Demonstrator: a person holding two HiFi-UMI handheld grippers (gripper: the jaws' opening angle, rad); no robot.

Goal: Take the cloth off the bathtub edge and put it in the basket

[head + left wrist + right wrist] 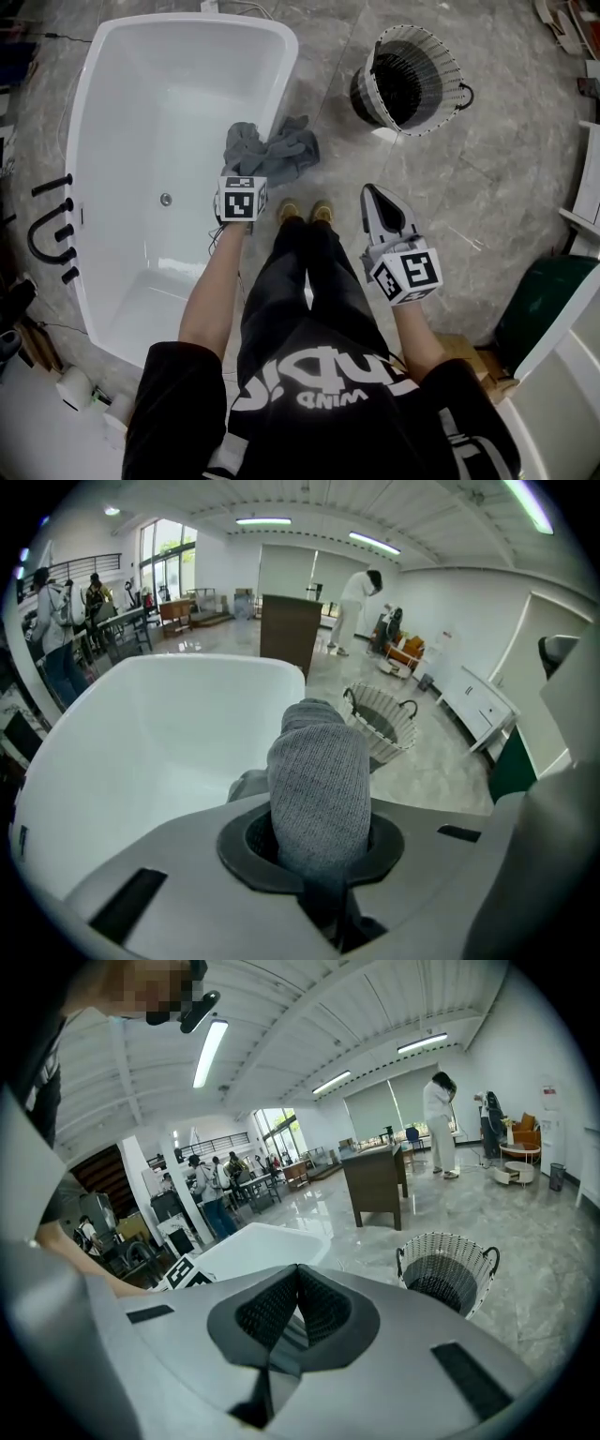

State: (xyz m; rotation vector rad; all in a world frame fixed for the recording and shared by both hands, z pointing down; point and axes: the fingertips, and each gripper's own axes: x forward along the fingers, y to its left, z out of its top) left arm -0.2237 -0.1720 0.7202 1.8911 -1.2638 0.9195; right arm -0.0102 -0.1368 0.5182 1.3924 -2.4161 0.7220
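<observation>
We are angling the left gripper (323,897) downward, forearm extended, pinching the grey cloth (277,150) at the bathtub's (281,84) right edge. We are holding the right gripper (375,195) pressed together, empty, facing the basket (448,58).

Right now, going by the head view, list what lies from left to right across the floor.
black tap fittings → bathtub → grey cloth on the tub's right edge → basket → dark green object
</observation>
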